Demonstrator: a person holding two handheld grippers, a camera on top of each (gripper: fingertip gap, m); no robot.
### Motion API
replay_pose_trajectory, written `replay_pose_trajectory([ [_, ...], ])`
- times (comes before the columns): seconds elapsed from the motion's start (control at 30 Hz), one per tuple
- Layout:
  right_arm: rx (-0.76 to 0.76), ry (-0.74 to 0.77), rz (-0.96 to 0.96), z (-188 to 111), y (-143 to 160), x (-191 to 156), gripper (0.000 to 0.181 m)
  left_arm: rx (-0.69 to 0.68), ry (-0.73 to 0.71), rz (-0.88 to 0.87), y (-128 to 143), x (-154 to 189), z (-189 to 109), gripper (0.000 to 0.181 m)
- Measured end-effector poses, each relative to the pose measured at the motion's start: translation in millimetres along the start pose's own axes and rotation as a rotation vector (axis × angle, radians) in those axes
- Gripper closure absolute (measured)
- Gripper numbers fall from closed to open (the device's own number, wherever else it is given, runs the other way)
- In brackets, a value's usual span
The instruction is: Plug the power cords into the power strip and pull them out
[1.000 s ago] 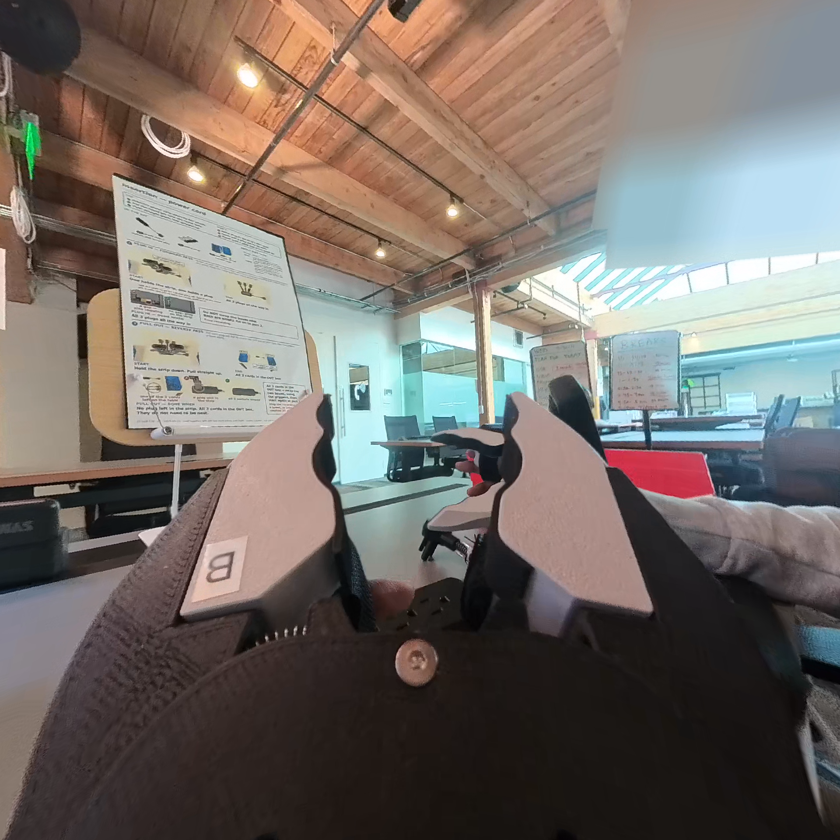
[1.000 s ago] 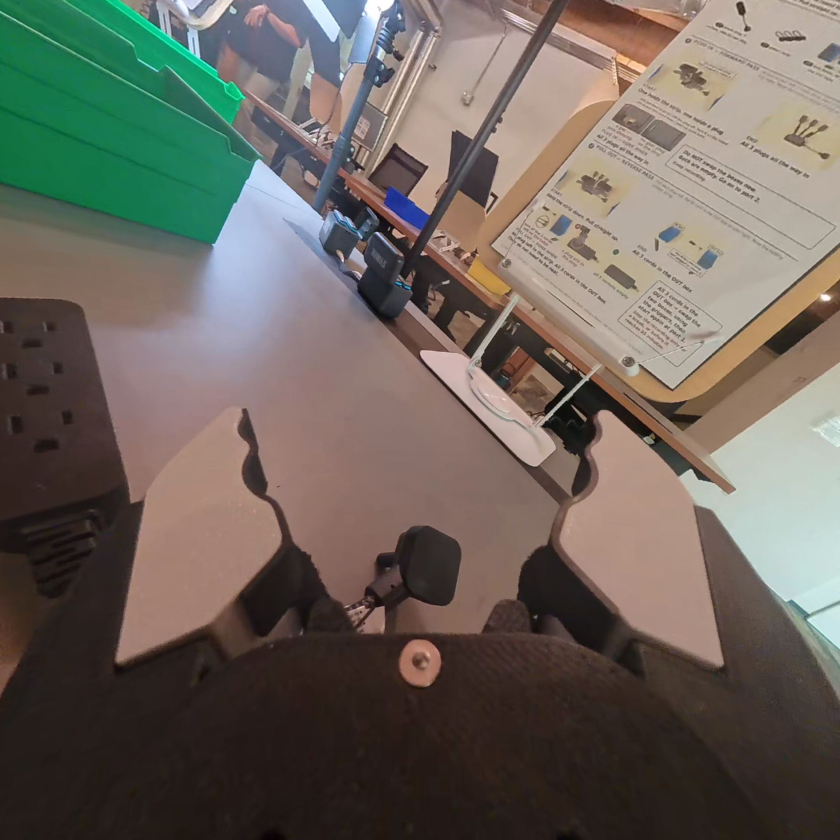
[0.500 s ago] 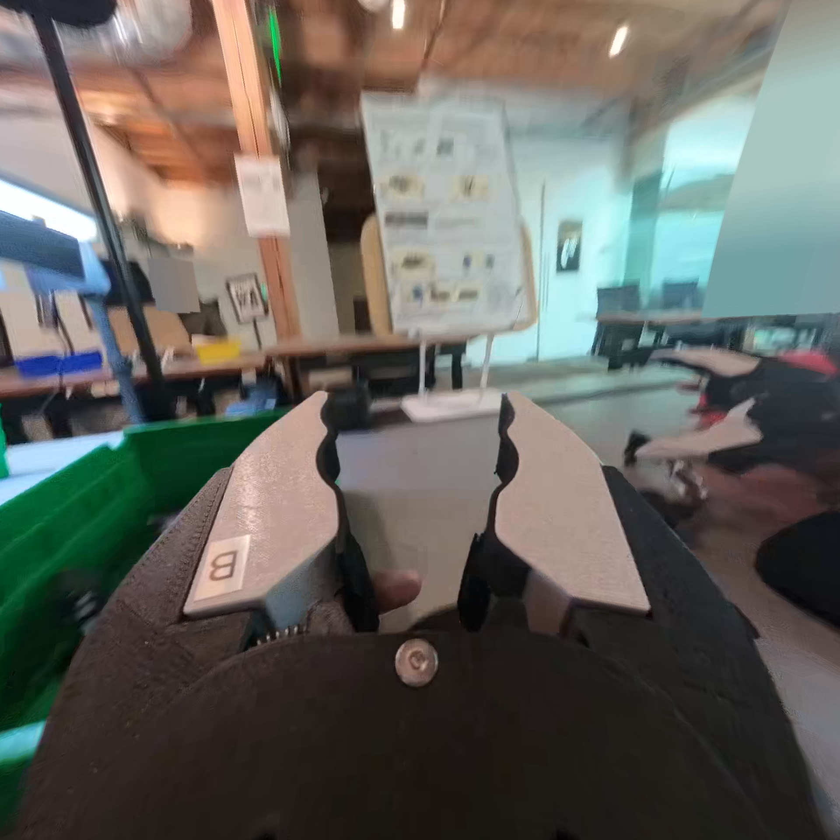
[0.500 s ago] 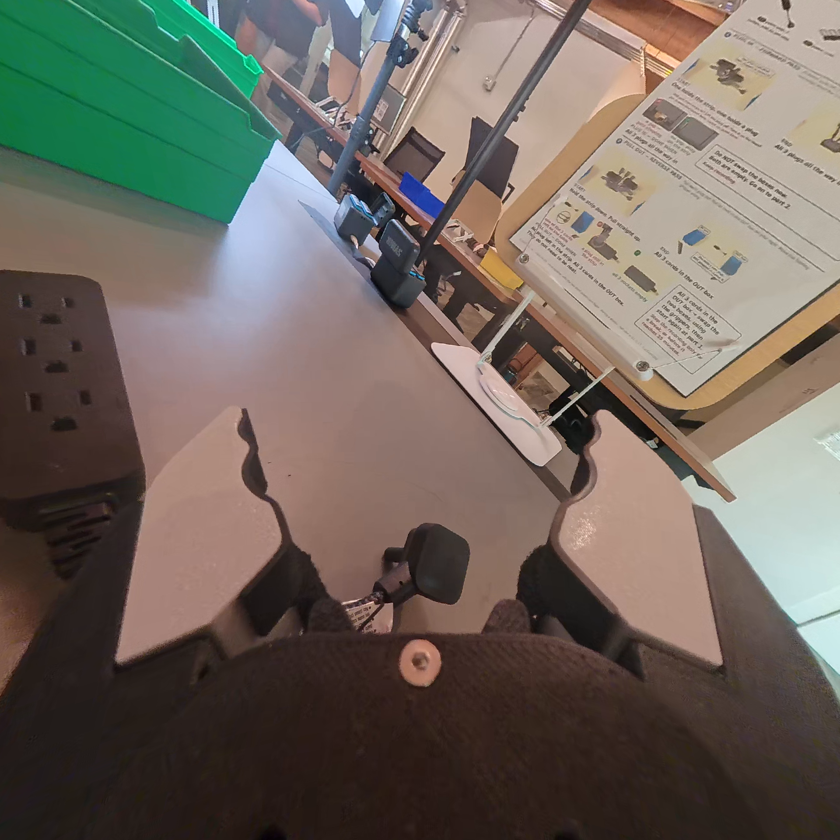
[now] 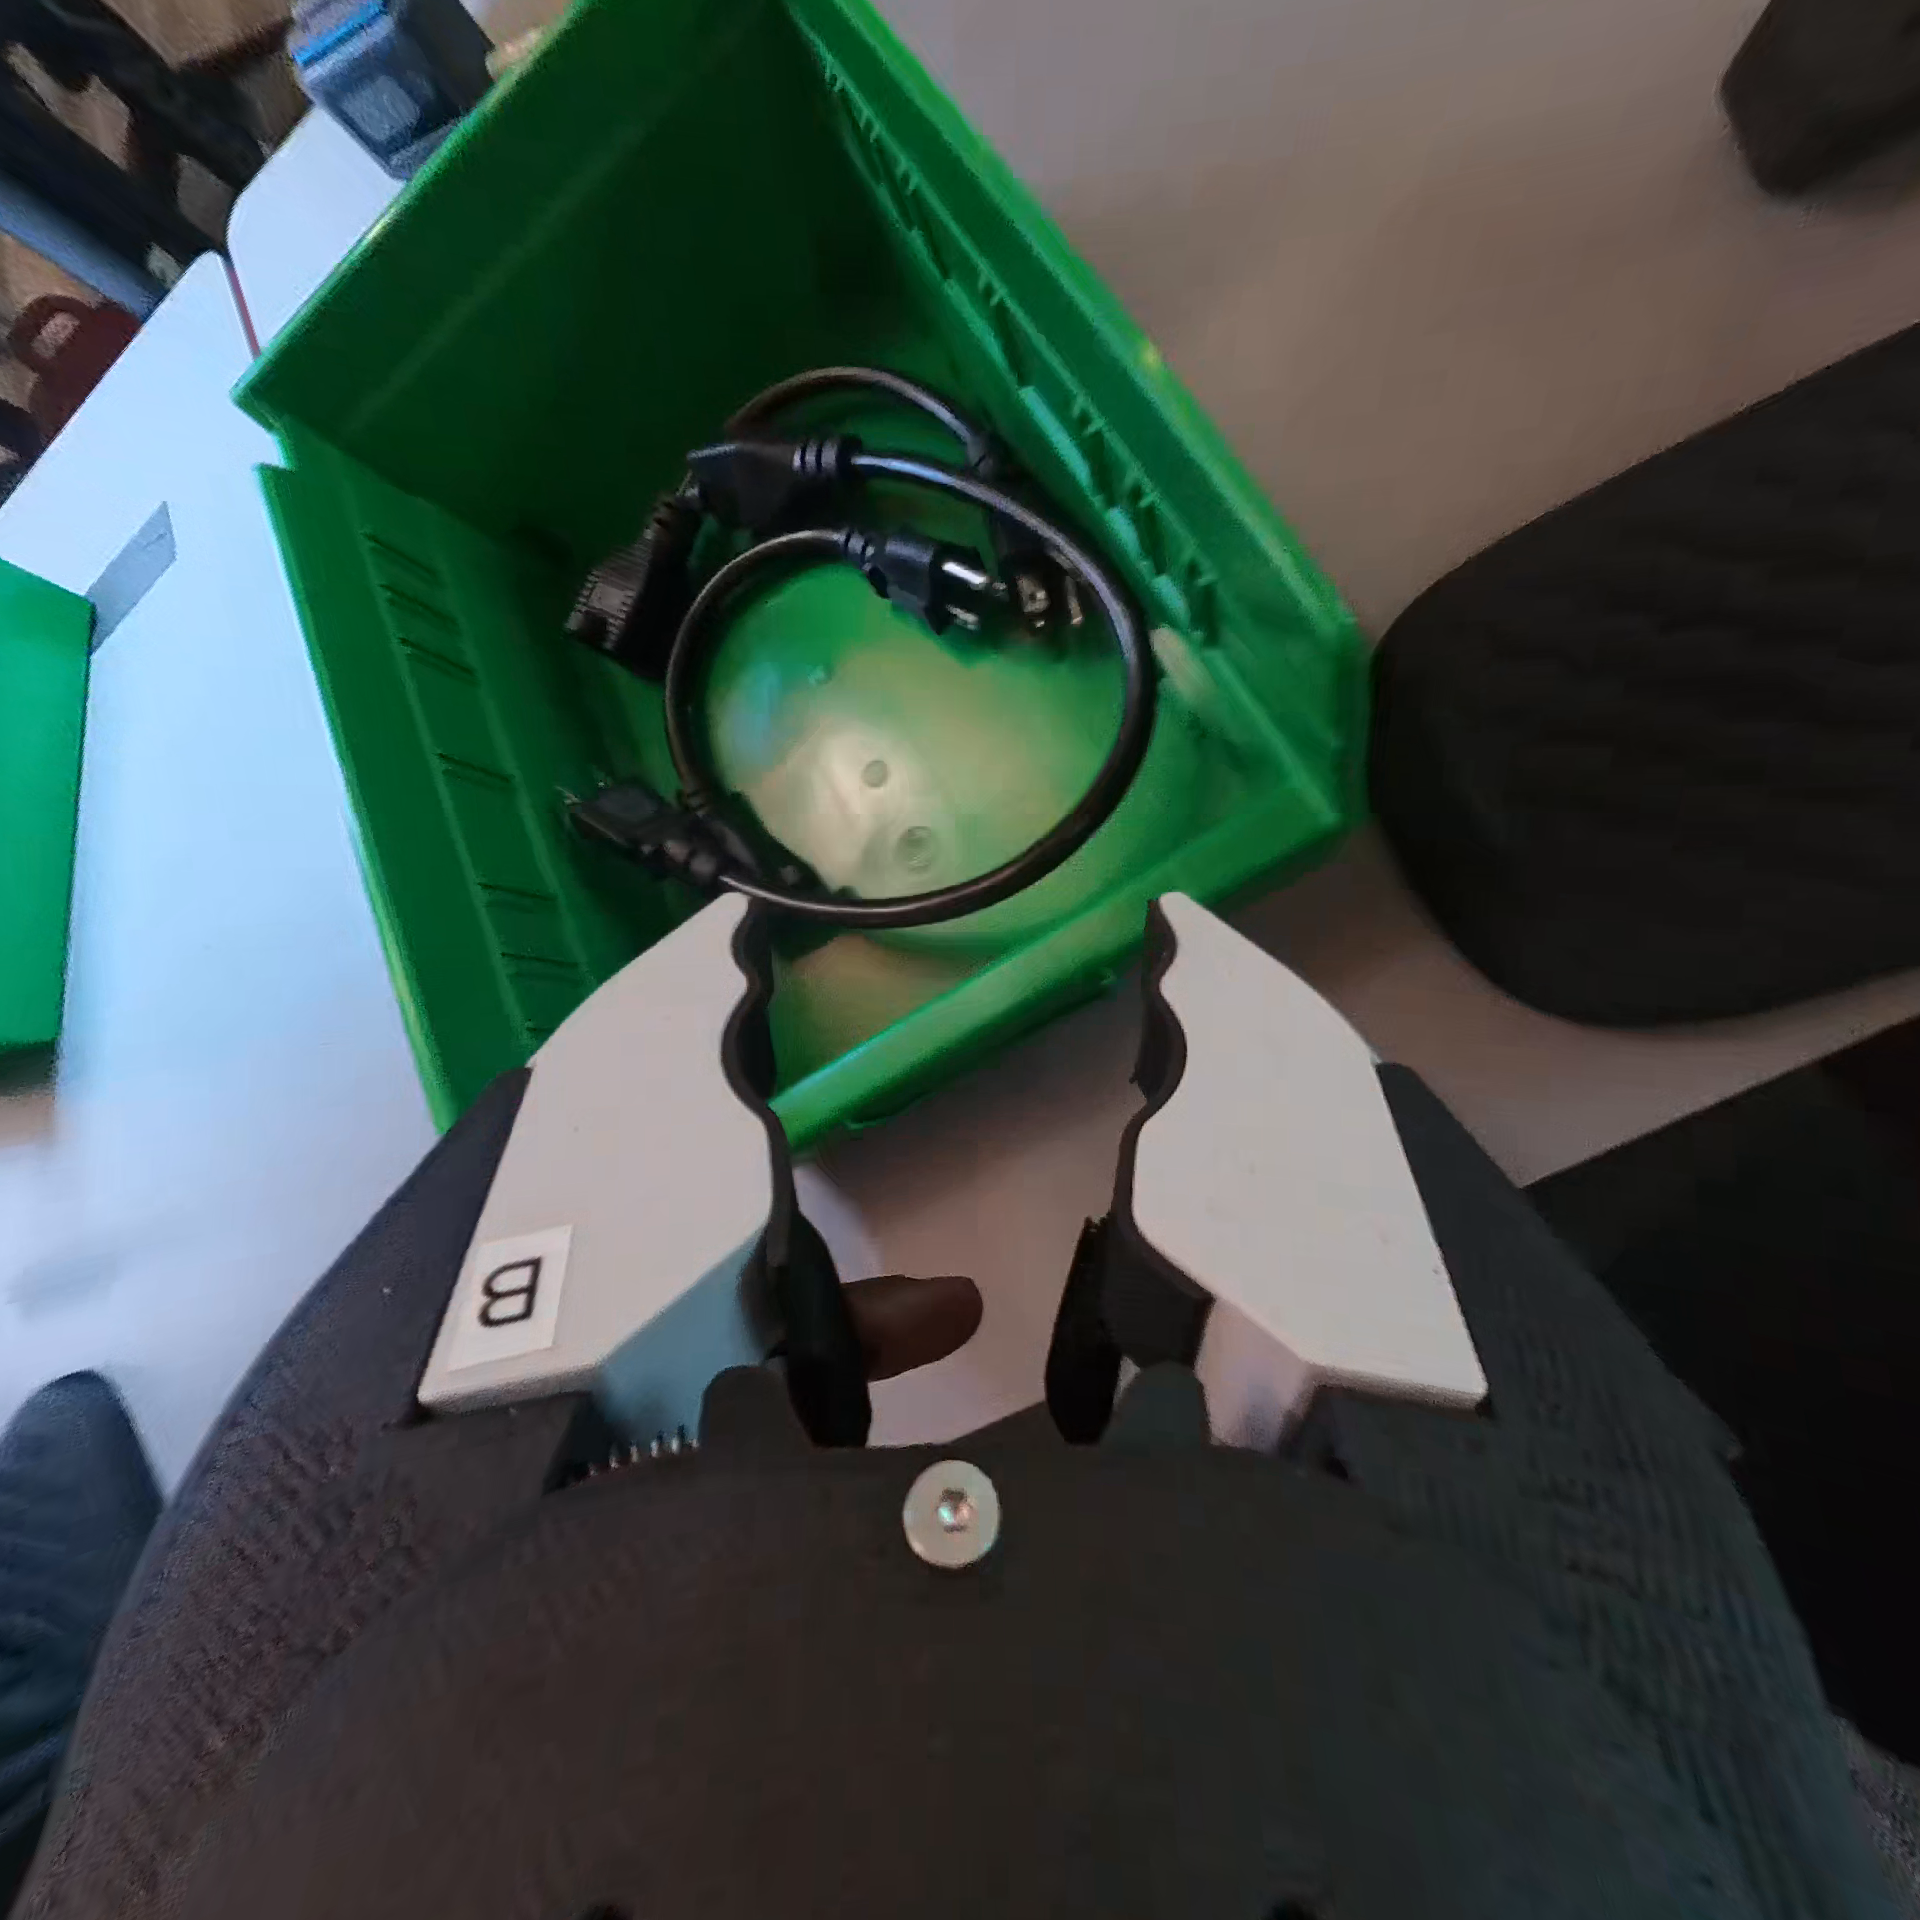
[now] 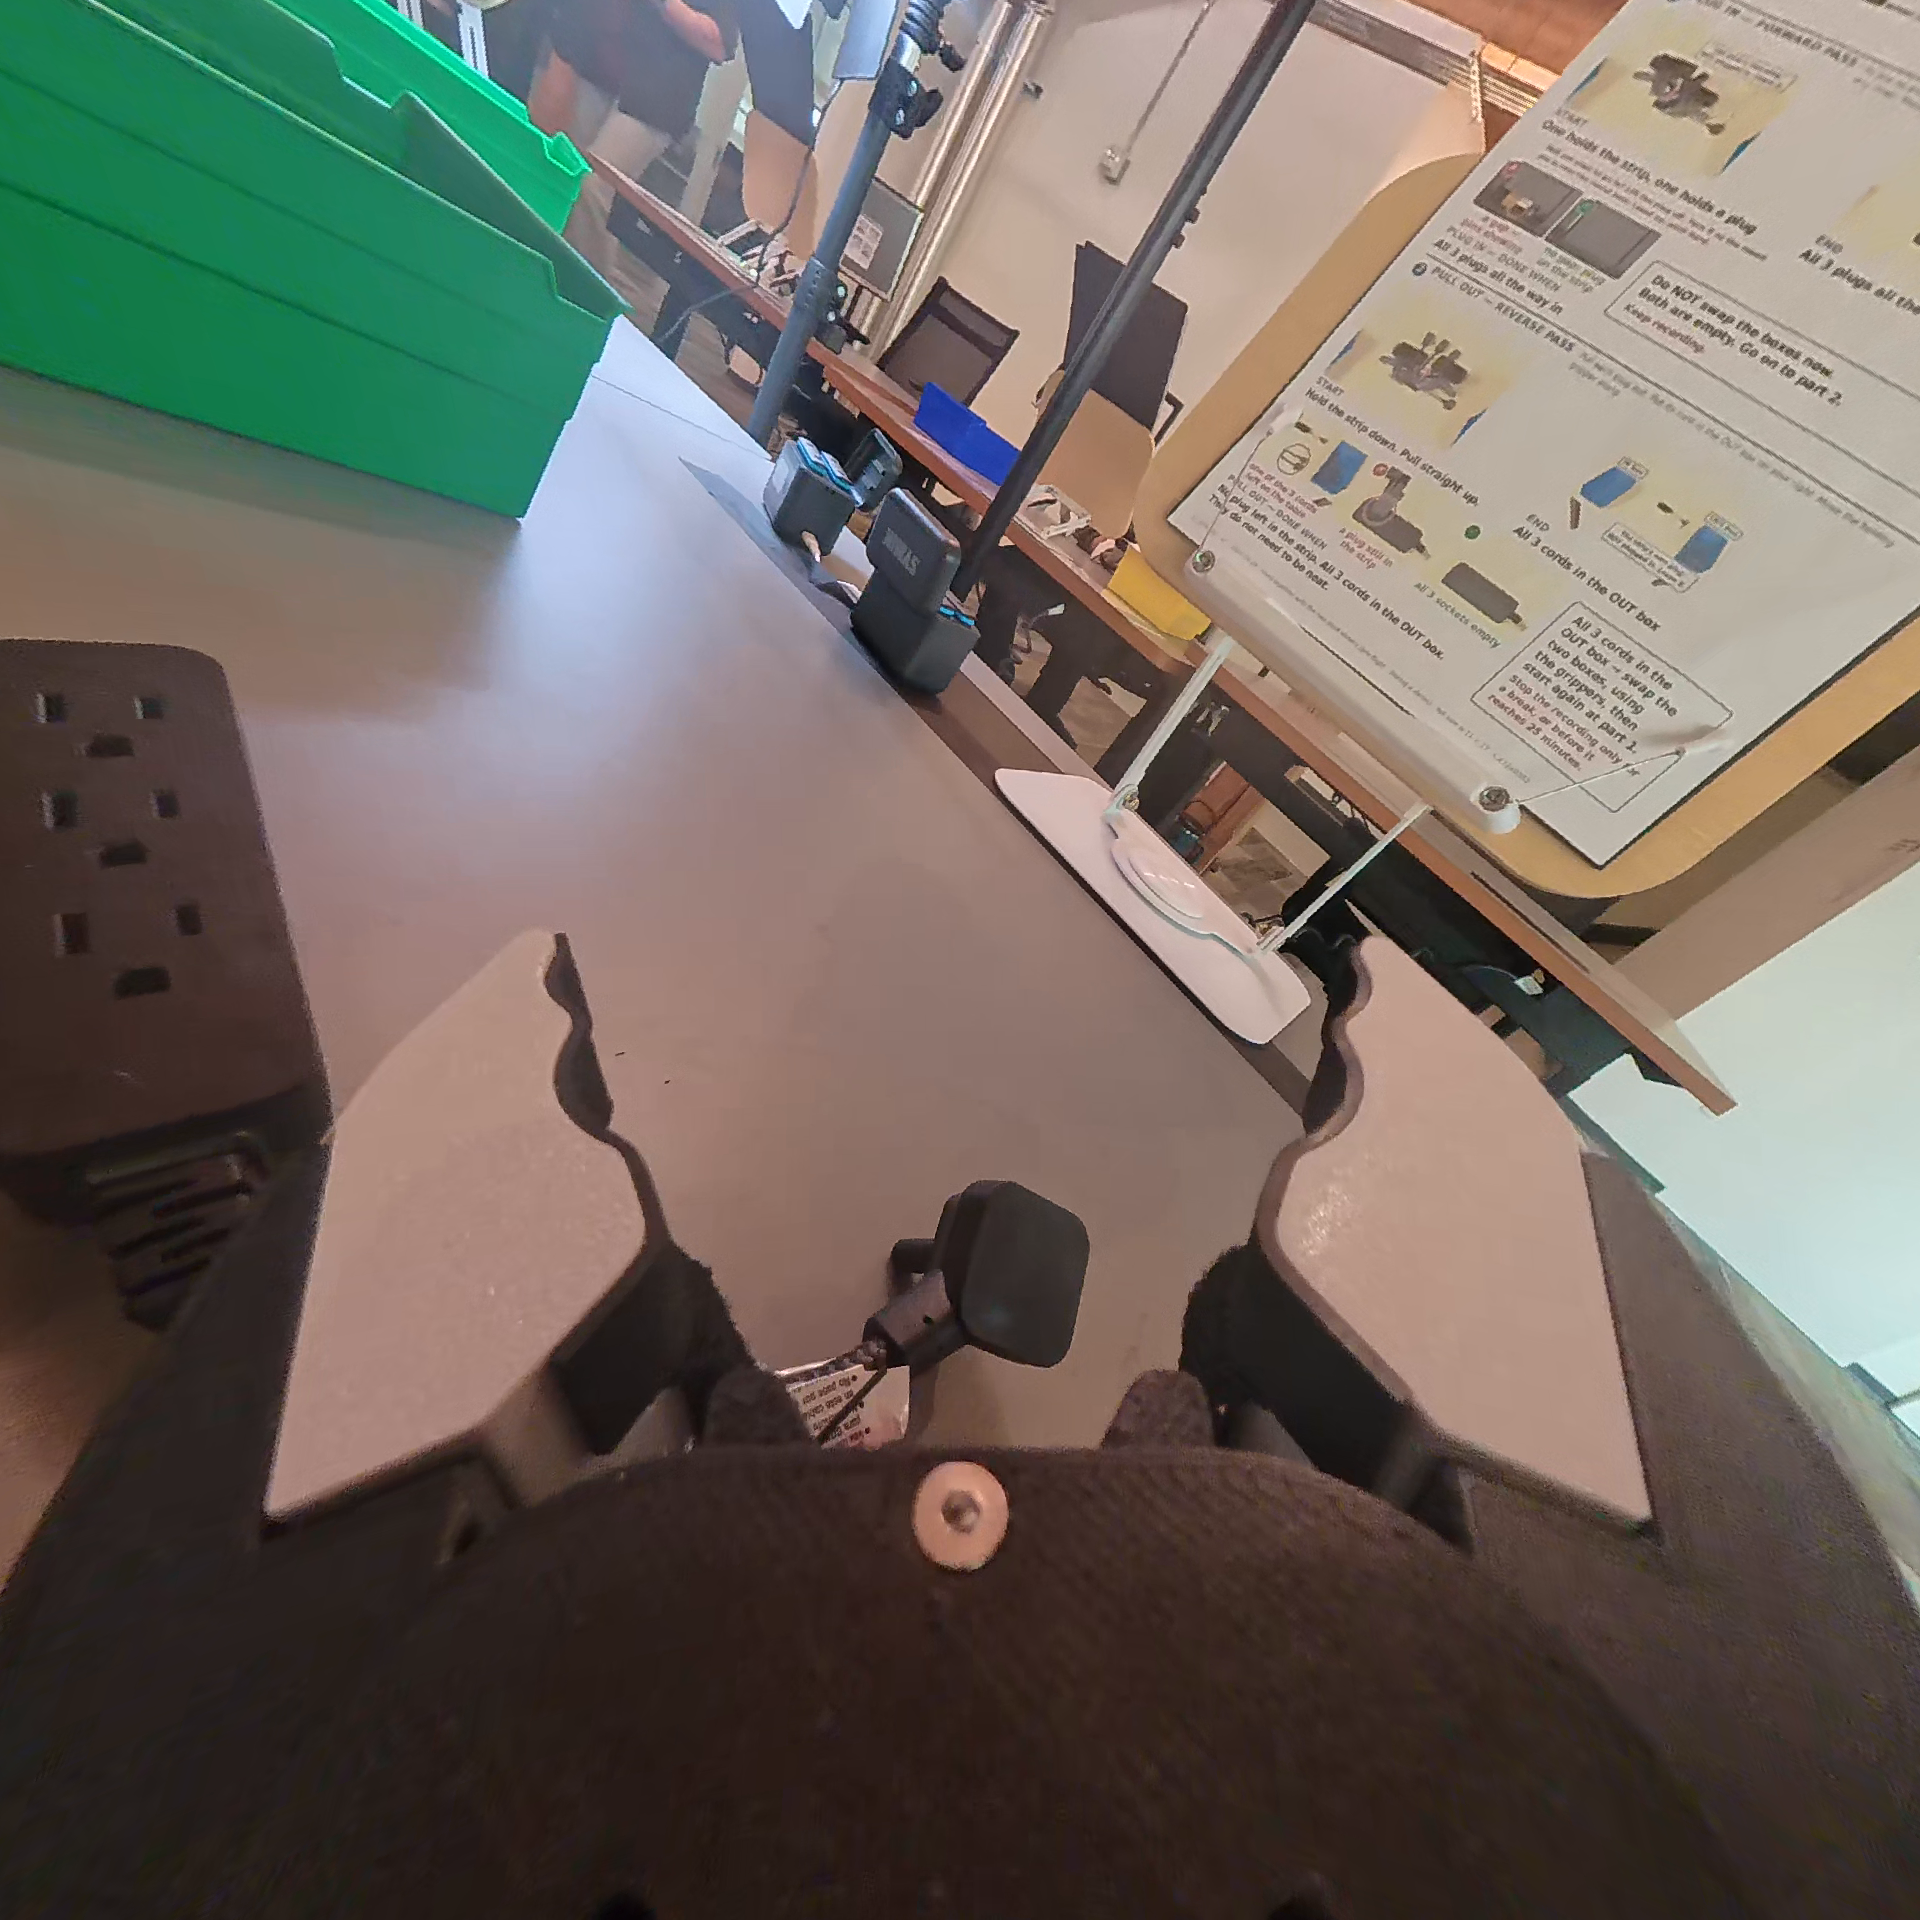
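Now, left wrist view: your left gripper (image 5: 951,1023) points down over a green bin (image 5: 1262,665) in the frame's centre, fingers spread wide with nothing between them. Black power cords (image 5: 904,665) lie looped and tangled on the bin floor, plugs toward the upper middle. Expect them to be light and limp, the cable likely to slide and drag its neighbours. Take a cord by the moulded plug body, which looks stiff; avoid the loop.

Right wrist view: your right gripper (image 6: 956,1013) sits low over the grey table (image 6: 831,935), fingers wide apart, gripping nothing. A small black plug (image 6: 1013,1273) on a thin lead shows low between them, untouched. The power strip (image 6: 125,883) lies flat at mid left, its visible sockets empty. It looks rigid and light enough to skid, so pin it when you push a plug in. More green bins (image 6: 260,312) fill the upper left.
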State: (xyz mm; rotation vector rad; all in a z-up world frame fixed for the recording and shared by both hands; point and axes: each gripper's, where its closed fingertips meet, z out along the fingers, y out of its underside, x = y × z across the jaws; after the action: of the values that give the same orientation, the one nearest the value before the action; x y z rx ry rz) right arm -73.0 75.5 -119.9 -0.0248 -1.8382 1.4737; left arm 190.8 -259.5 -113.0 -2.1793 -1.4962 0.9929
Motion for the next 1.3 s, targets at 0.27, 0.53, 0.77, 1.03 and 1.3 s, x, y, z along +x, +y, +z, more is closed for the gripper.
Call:
replay_pose_trajectory([
  [0.27,-0.001,-0.003,0.006,0.1,0.8,-0.1,0.049,-0.384,0.067,0.525,26.8,-34.0,36.3,0.124],
  [0.53,0.005,-0.016,-0.005,0.1,-1.2,-3.4,0.050,-0.548,0.148,0.863,37.2,-47.2,63.7,0.126],
  [0.77,0.008,-0.023,-0.016,0.1,-2.7,-5.4,0.050,-0.624,0.206,1.013,50.8,-47.0,77.2,0.129],
  [1.03,0.004,-0.023,-0.014,0.3,-1.6,-5.1,0.050,-0.597,0.241,1.033,50.9,-39.6,90.3,0.129],
  [1.3,-0.002,-0.029,-0.024,0.8,-0.9,-6.6,0.051,-0.579,0.257,1.027,54.9,-38.5,93.9,0.140],
])
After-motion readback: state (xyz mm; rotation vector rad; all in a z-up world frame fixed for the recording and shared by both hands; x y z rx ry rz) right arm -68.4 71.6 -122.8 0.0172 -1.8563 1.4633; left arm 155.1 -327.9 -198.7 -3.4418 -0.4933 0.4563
